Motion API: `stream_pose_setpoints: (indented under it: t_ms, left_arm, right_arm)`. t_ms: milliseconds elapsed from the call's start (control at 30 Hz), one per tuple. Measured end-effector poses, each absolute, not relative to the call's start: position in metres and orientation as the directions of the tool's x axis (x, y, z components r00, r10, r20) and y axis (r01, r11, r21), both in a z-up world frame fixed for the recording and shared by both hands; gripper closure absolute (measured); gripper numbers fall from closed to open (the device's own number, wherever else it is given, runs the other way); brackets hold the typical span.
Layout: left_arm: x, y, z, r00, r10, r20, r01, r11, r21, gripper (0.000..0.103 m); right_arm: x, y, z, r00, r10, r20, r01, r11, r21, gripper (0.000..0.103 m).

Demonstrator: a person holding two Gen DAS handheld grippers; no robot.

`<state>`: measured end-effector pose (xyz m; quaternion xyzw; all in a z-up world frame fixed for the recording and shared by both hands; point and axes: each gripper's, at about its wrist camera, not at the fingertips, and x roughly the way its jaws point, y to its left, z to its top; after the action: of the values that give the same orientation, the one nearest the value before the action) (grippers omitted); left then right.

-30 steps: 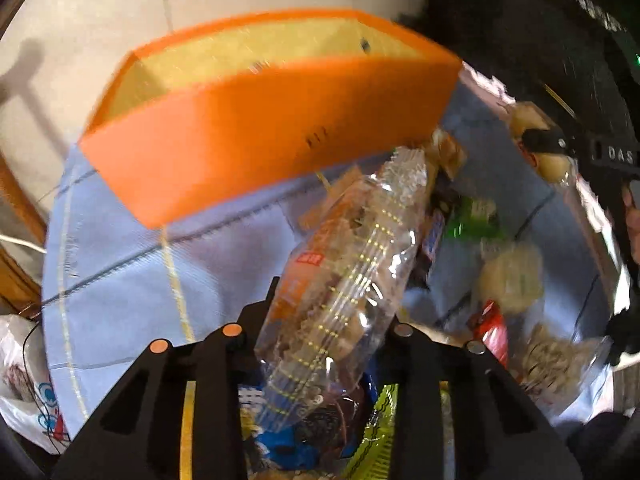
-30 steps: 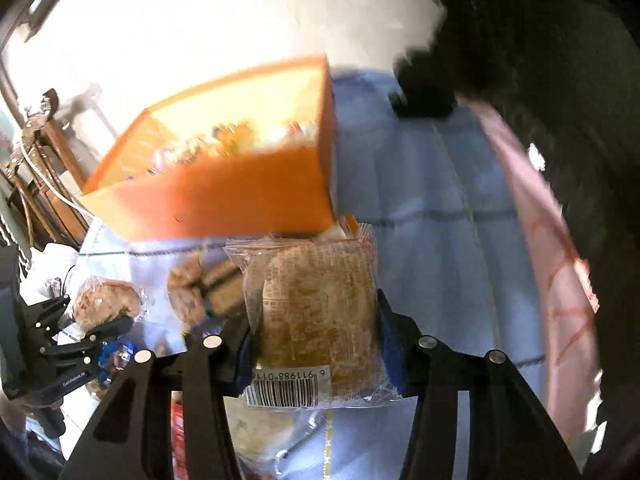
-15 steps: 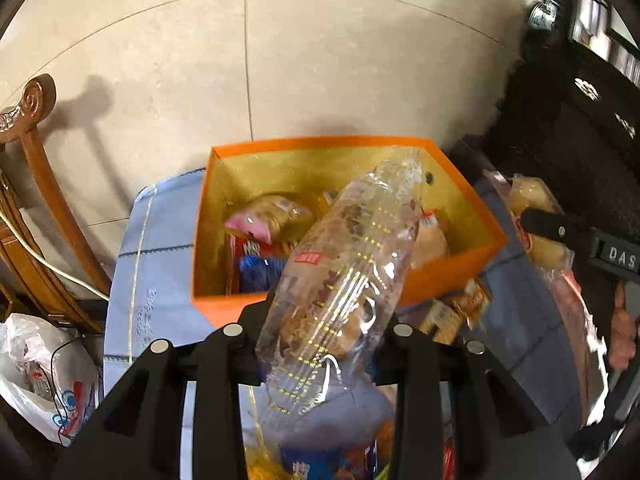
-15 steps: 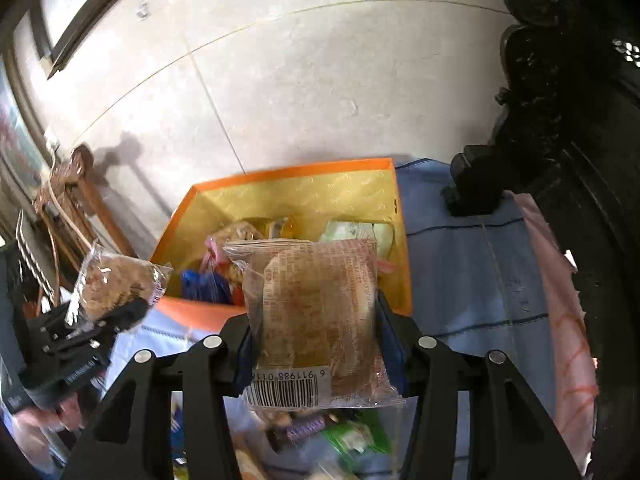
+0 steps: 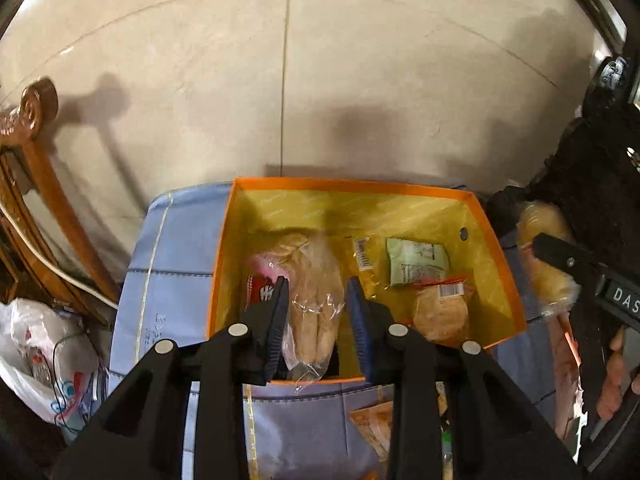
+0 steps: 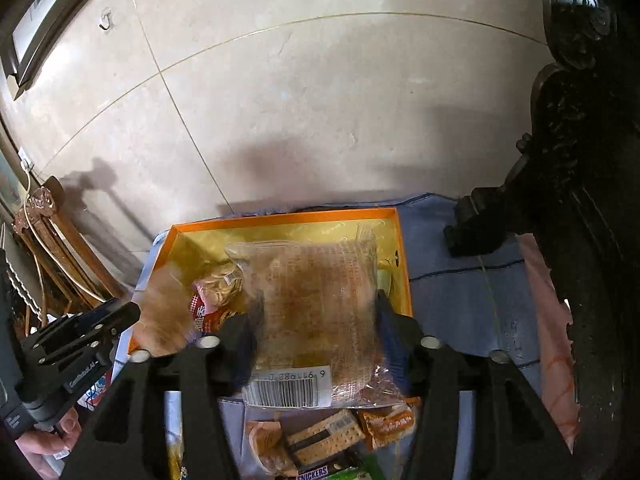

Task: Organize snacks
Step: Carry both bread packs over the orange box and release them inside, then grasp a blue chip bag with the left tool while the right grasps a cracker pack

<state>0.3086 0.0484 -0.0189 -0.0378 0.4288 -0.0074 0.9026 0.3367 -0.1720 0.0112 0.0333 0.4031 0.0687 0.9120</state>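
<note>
left hand-held gripper [image 5: 316, 312] opened, dropping bread packet [image 5: 314, 312].

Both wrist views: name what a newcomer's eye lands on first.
The bright orange cardboard box with the yellow lining sits open on the blue cloth, already holding several packets. The right gripper holds a clear-wrapped brown bread packet above it.

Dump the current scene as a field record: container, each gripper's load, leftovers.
container: orange cardboard box with yellow lining, on blue cloth
left gripper: fingers open; clear bag of pale bread between them, over the box
right gripper: shut on clear-wrapped brown cake with barcode, above box
box contents: green packet, round bun, others
leftovers: Snickers bar, outside box
</note>
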Motion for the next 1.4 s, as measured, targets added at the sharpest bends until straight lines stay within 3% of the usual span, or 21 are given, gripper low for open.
stream_pose_setpoints:
  t_ms: [33,67,267,567,700,933,1200,1233,1267,1300,1367,1400]
  left_arm:
    - [0.307,0.047,-0.016,0.648,-0.021,-0.762,-0.032,0.998,-0.056,0.017]
    - [0.304,0.047,-0.012,0.672,0.025,-0.74,-0.064,0.998,-0.025,0.006]
    - [0.294,0.045,0.008,0.729,0.032,-0.684,-0.041,0.999,0.003,0.005]
    - [0.26,0.058,-0.011,0.683,0.029,-0.73,0.0,0.999,0.04,0.005]
    - [0.201,0.056,-0.052,0.641,0.013,-0.768,0.121,0.986,0.117,0.005]
    - [0.115,0.026,-0.159,0.464,-0.047,-0.885,0.357,0.924,0.138,0.005]
    - [0.131,0.03,-0.194,0.451,-0.117,-0.885,0.275,0.961,0.013,0.004]
    - [0.132,0.031,-0.196,0.453,-0.121,-0.883,0.262,0.965,0.002,0.004]
    - [0.131,0.028,-0.197,0.456,-0.117,-0.882,0.262,0.965,0.008,0.007]
    - [0.13,0.027,-0.197,0.454,-0.119,-0.883,0.273,0.962,0.011,0.011]
    - [0.127,0.026,-0.194,0.464,-0.103,-0.88,0.278,0.96,0.034,0.039]
    - [0.127,0.029,-0.193,0.454,-0.11,-0.884,0.27,0.963,0.019,0.04]
  right_arm:
    - [0.336,-0.172,0.012,0.676,0.142,-0.723,-0.09,0.99,0.11,0.003]
    - [0.332,-0.173,0.014,0.696,0.121,-0.708,-0.081,0.993,0.091,0.003]
    - [0.324,-0.178,0.029,0.726,0.09,-0.682,-0.065,0.996,0.062,0.003]
    - [0.293,-0.183,0.031,0.727,0.085,-0.682,-0.087,0.996,0.031,0.003]
    - [0.261,-0.182,-0.013,0.642,0.13,-0.756,-0.144,0.988,0.047,0.003]
    - [0.254,-0.136,-0.125,0.426,0.228,-0.875,-0.283,0.953,0.11,0.004]
    - [0.283,-0.097,-0.178,0.372,0.174,-0.912,-0.319,0.946,0.051,0.003]
    - [0.283,-0.094,-0.182,0.369,0.167,-0.914,-0.322,0.946,0.043,0.01]
    - [0.28,-0.09,-0.181,0.401,0.141,-0.905,-0.335,0.942,-0.001,0.024]
    - [0.277,-0.087,-0.179,0.431,0.11,-0.896,-0.342,0.938,-0.049,0.063]
    - [0.275,-0.087,-0.177,0.404,0.138,-0.904,-0.32,0.947,0.002,0.067]
    - [0.276,-0.088,-0.177,0.39,0.15,-0.909,-0.3,0.953,0.028,0.069]
